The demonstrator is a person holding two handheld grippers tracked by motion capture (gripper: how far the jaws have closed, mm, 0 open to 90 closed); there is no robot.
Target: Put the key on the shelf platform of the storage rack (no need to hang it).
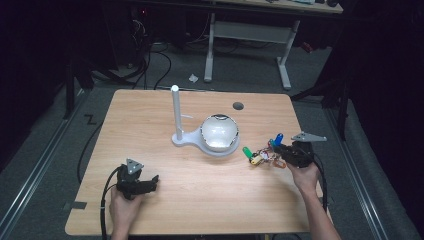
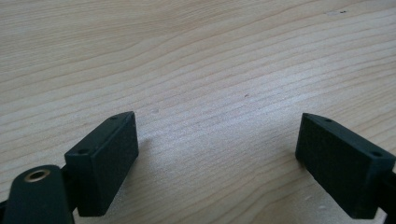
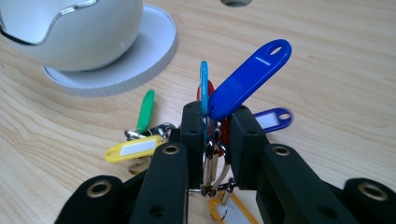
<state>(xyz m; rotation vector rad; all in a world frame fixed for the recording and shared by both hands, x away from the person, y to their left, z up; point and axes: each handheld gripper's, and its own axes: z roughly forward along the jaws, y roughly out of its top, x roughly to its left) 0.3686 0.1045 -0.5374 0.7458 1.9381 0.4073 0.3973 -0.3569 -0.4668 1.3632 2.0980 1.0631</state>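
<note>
**Keys pinched at the table's right edge**

On a dim floor strewn with cables stands the wooden table (image 1: 150, 115). Its white stand with bowl (image 1: 219, 132) sits centrally. Right gripper (image 3: 215, 135) pinches the bunch of tagged keys (image 3: 219, 140), partly hidden between its jaws; tag labels look blank. Left gripper (image 2: 217, 154) rests spread apart.

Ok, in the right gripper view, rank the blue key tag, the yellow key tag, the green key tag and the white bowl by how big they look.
Largest to smallest as they look:
1. white bowl, cut off by the frame
2. blue key tag, nearest the camera, which inflates it
3. yellow key tag and green key tag: too alike to rank, the green one seen edge-on
</note>
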